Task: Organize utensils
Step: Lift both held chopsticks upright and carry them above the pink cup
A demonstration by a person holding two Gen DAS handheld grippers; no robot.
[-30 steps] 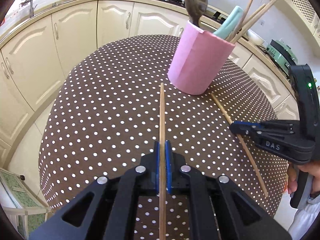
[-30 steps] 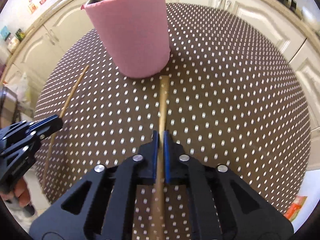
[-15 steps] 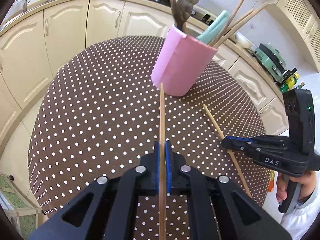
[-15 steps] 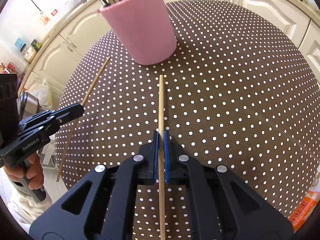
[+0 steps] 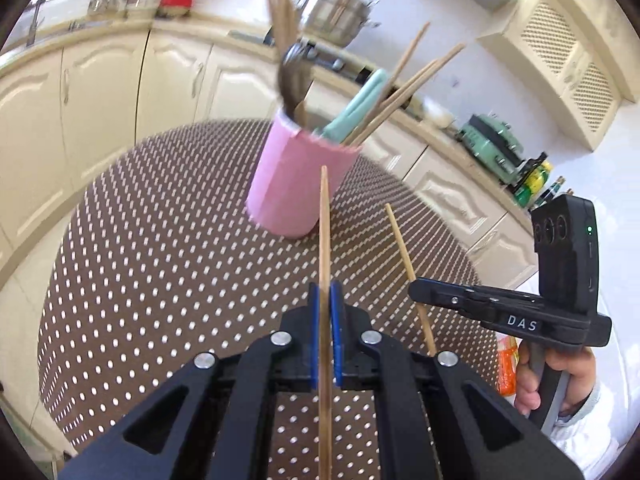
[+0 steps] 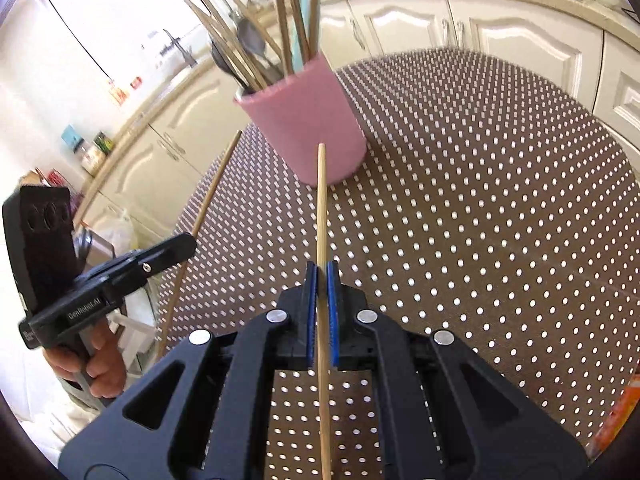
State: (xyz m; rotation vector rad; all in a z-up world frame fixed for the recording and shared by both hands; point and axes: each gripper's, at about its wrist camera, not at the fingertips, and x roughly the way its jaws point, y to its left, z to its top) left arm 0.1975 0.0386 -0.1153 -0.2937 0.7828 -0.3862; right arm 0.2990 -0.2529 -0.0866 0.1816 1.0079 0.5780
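Clearly, each gripper was closed on one wooden chopstick, and both sticks were off the counter, which wore a brown cloth with white dots. The left gripper pinched its chopstick near the middle, so the long front part pointed toward the pink holder; the right gripper held the second chopstick in the same way. I judged that this middle grip kept each stick balanced and let its tip be aimed at the open top of the holder. From the left wrist view the right gripper was beside, at the right, with its chopstick slanted. The holder stood upright on the counter, ahead of both tips and apart from them. Inside it were several other chopsticks leaning outward, a dark spoon and a pale green handle, so the free room looked limited. No loose utensil showed on the cloth.
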